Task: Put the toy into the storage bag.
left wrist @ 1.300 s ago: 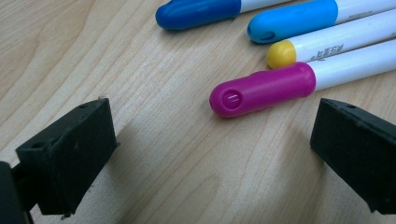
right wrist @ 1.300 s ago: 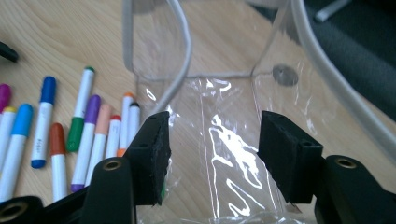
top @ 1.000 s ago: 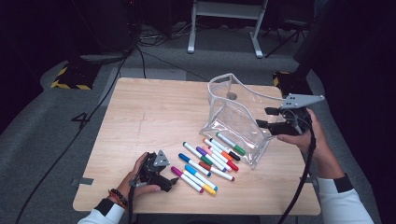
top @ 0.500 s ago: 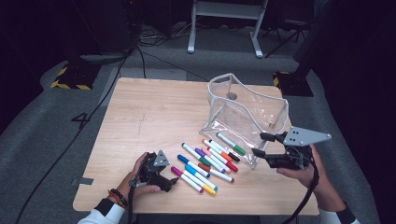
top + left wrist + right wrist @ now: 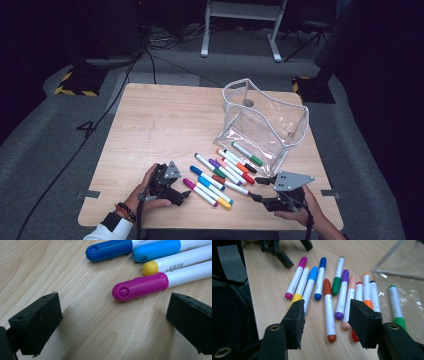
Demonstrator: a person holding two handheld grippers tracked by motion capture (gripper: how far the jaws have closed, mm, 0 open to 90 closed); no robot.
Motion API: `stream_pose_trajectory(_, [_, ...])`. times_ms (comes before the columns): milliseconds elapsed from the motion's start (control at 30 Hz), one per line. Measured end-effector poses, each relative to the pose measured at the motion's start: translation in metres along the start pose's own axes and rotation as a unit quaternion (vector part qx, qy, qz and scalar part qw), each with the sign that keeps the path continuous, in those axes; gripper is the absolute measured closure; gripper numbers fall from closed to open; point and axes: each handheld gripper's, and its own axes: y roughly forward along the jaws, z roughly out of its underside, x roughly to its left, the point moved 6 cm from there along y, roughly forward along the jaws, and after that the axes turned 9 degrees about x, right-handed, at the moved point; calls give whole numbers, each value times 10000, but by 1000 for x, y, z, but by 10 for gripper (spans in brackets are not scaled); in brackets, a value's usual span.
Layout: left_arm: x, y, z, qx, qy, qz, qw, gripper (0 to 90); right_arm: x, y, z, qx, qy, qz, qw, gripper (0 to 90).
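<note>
markers (image 5: 222, 175) beside clear pouch (image 5: 265, 122): light, hard, smooth, roll easy. grab brown-red marker (image 5: 329, 312) mid-barrel. right gripper (image 5: 325, 323) spread, closing in, nothing pinched. left gripper (image 5: 112, 320) spread wide, empty.

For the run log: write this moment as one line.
left tool: open, by magenta marker | right tool: open, jaws just closing, nothing between, near brown marker | pouch: upright, open

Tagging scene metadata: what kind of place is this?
Probably a lab or studio set up for recording, not a home: a lone wooden table on grey carpet, dark surroundings, loose cables on the floor, black-and-yellow hazard tape, and a metal stand behind.
</note>
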Motion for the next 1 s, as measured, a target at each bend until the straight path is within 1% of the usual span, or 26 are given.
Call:
stream_pose_trajectory(33, [0, 0, 0, -5, 7, 2, 10000, 4, 1, 7, 2, 43, -25, -25, 10000, 480])
stream_pose_trajectory(67, [-1, 0, 1, -6, -3, 0, 10000, 4, 1, 14, 3, 86, -101, -22, 9999, 495])
stream_pose_trajectory(133, [-1, -1, 1, 3, 7, 6, 10000, 4, 3, 28, 4, 150, -131, -110, 9997, 512])
stream_pose_trajectory(200, [-1, -1, 1, 4, 7, 6, 10000, 4, 4, 42, 3, 205, -175, -146, 9995, 555])
stream_pose_trajectory(233, [-1, -1, 1, 4, 7, 6, 10000, 4, 5, 50, 2, 294, -226, -140, 9992, 569])
stream_pose_trajectory(267, [-1, -1, 1, 0, 10, 7, 10000, 4, 5, 55, 1, 351, -300, -92, 9989, 585])
stream_pose_trajectory(300, [-1, -1, 1, 4, 7, 6, 10000, 4, 4, 63, -1, 440, -295, -29, 9986, 624])
stream_pose_trajectory(367, [-1, -1, 1, 3, 6, 6, 10000, 4, 3, 73, -4, 477, -303, -100, 9984, 641])
stream_pose_trajectory(400, [-1, -1, 1, 2, 7, 7, 10000, 4, 2, 77, -5, 513, -331, -77, 9981, 648])
stream_pose_trajectory(433, [-1, -1, 1, 0, 11, 5, 10000, 4, -1, 82, -7, 541, -303, -4, 9981, 653])
stream_pose_trajectory(500, [-1, -1, 1, -4, 14, 6, 10000, 4, -5, 88, -10, 536, -232, -82, 9983, 664])
stream_pose_trajectory(533, [-2, -1, 1, -2, 15, 4, 10000, 5, -9, 95, -10, 605, -190, 14, 9980, 670])
stream_pose_trajectory(567, [-2, -1, 1, -2, 15, 4, 10000, 4, -9, 95, -10, 605, -190, 14, 9980, 670])
stream_pose_trajectory(600, [-2, 0, 1, -12, 18, 10, 10000, 4, -11, 100, -11, 619, -164, -116, 9979, 683])
stream_pose_trajectory(633, [-2, 0, 1, -12, 18, 10, 10000, 4, -11, 100, -11, 619, -164, -116, 9979, 683])
stream_pose_trajectory(667, [-3, 0, 1, -15, 29, 13, 10000, 5, -12, 105, -12, 681, -187, -58, 9975, 701])
stream_pose_trajectory(800, [-6, 0, 0, -18, 83, 59, 9999, 4, -13, 111, -15, 687, -149, -111, 9975, 715])
stream_pose_trajectory(833, [-7, 0, 0, -14, 96, 66, 9999, 4, -14, 113, -16, 740, -143, -65, 9971, 724])
stream_pose_trajectory(867, [-7, 0, 0, -15, 97, 71, 9999, 4, -14, 115, -17, 748, -152, -76, 9971, 727])
stream_pose_trajectory(900, [-7, 0, 0, -13, 97, 65, 9999, 4, -14, 120, -19, 722, -138, -196, 9971, 724])
stream_pose_trajectory(967, [-7, 0, 0, -15, 85, 59, 9999, 4, -13, 121, -19, 769, -122, -191, 9968, 726])
stream_pose_trajectory(1000, [-8, 0, 1, -13, 110, 66, 9999, 4, -13, 124, -20, 765, -92, -244, 9967, 719])
